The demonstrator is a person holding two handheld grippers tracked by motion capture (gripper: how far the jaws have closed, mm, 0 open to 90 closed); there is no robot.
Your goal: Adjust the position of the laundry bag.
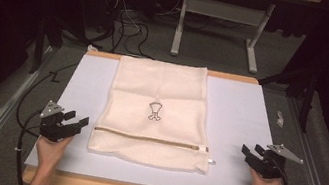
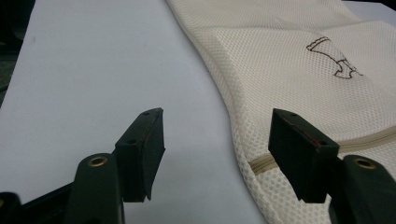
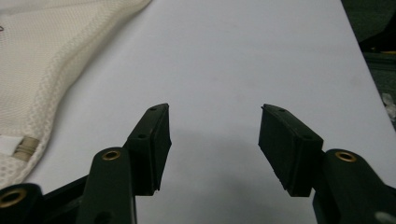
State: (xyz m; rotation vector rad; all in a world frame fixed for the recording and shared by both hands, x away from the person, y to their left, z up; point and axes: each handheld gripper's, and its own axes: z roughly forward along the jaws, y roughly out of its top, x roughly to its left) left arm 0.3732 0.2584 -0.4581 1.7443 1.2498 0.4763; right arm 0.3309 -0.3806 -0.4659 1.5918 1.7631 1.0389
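Surface: white table top (image 1: 237, 130) with a wooden rim along its near and far edges; I see grey floor, cables and a grey table frame (image 1: 219, 25) beyond it.
Container: one cream mesh laundry bag (image 1: 156, 111), lying flat; I cannot tell from here whether anything is in it.
Bag, place: middle of the table top, its far end at the far edge, its near end short of the near edge.
Bag, look: fine open mesh with a thicker bound hem, one tan zip (image 1: 149, 139) running across near its near end, white pull tab (image 1: 211, 160) at the right end, one small dark outline motif (image 1: 155, 110) at the centre.
Count: one bag, one zip, one motif, two grippers.
Left gripper (image 1: 75, 121): near the near left corner, tongs spread wide, nothing between them, just beside the bag's left hem.
Right gripper (image 1: 251, 150): near the near right corner, tongs spread over bare table top, apart from the bag.
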